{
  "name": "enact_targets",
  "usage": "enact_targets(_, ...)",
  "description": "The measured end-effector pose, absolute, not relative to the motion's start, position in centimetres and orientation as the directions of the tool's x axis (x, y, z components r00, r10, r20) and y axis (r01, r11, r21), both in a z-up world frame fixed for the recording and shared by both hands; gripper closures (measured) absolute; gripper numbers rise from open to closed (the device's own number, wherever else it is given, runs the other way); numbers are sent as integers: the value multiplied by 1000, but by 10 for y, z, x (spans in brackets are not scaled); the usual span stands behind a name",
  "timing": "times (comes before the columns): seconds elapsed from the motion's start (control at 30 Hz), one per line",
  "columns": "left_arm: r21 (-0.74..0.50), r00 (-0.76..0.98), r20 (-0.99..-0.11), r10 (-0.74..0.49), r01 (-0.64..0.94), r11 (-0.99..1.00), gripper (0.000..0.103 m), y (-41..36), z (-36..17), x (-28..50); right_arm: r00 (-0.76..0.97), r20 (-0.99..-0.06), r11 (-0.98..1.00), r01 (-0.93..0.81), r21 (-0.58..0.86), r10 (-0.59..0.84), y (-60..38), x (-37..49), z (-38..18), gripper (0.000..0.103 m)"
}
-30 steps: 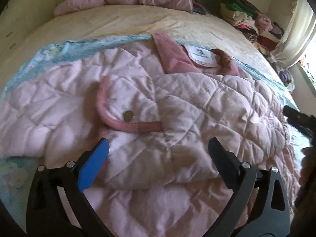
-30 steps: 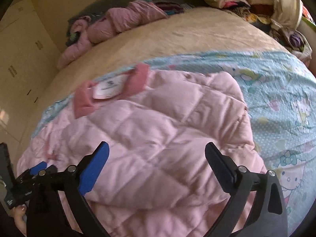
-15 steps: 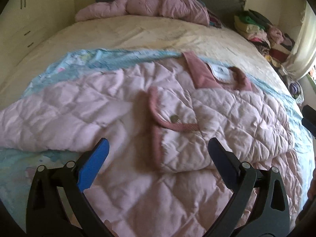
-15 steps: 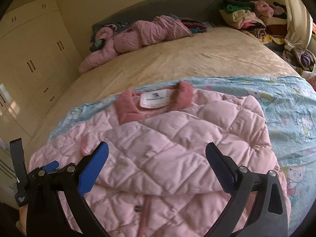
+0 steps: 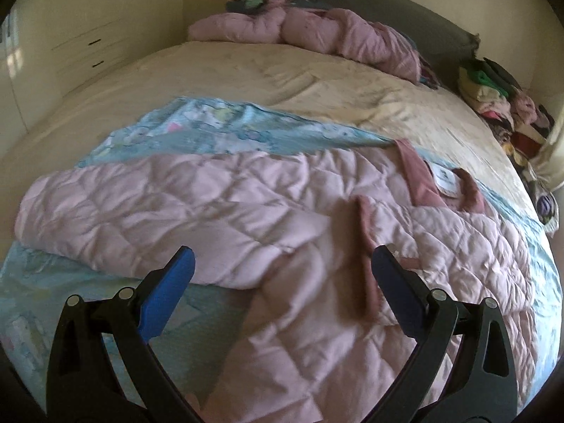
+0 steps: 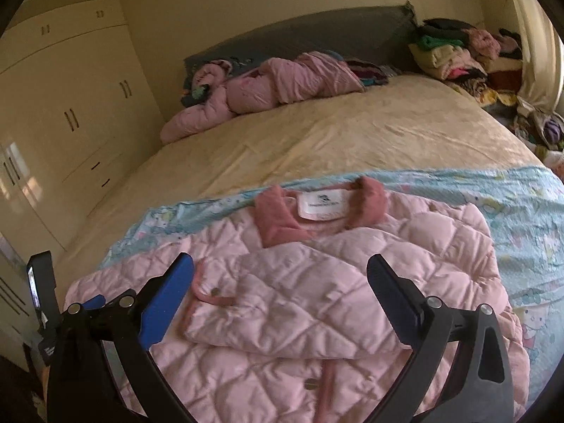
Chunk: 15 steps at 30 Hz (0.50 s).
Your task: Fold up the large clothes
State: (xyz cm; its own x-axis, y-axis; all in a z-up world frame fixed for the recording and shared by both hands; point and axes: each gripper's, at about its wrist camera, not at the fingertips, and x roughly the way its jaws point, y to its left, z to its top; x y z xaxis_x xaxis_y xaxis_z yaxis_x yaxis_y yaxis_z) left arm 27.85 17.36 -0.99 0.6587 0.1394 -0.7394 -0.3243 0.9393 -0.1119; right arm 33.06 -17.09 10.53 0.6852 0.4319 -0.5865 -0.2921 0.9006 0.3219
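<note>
The pink quilted jacket (image 6: 317, 282) lies partly folded on the blue patterned sheet (image 6: 511, 204) at the near edge of the bed (image 6: 317, 134), collar toward the headboard, while the left gripper (image 5: 282, 275) and right gripper (image 6: 280, 275) hang above it, fingers spread and empty.

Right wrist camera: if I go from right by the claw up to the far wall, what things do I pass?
right claw → pink quilted jacket → blue cartoon sheet → beige bedspread → bundled pink coat → grey headboard
</note>
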Motion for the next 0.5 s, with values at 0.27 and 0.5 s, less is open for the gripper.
enact_targets(0.27, -89, 664, -716, 214, -392, 916, 9, 205, 0, 265, 688, -546, 878, -358, 317, 478, -128, 316, 123, 5)
enact_targets(0.5, -89, 641, -716, 277, -477, 875, 9, 245, 0, 253, 665, -535, 854, -422, 305, 521, -91, 306, 131, 5)
